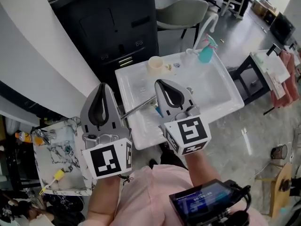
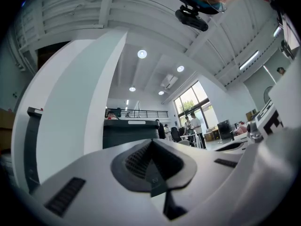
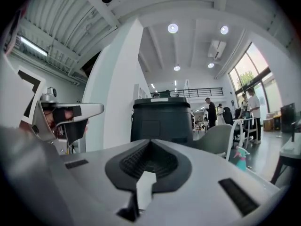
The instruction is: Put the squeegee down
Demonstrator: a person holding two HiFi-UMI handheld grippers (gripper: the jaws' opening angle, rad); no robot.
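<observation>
A dark cabinet (image 1: 113, 22) is seen at the top of the head view, with a grey chair (image 1: 181, 12) beside it. Below them a white surface (image 1: 216, 91) is set, and a smaller marble-patterned surface (image 1: 54, 161) is seen lower left.

The left gripper (image 1: 103, 88) and the right gripper (image 1: 162, 84) are held side by side, raised above the near edge of the white surface. In the left gripper view the fingers of the left gripper (image 2: 151, 144) are shown pressed together with nothing between them. In the right gripper view the fingers of the right gripper (image 3: 150, 144) are likewise shown together and empty.

The squeegee (image 1: 138, 107) is seen lying on the white surface, held by neither gripper; its metal handle shows between the two grippers and its far end is hidden behind the right one. A teal spray bottle (image 1: 205, 53) and a pale cup (image 1: 155, 64) are stood upright near the far edge.
</observation>
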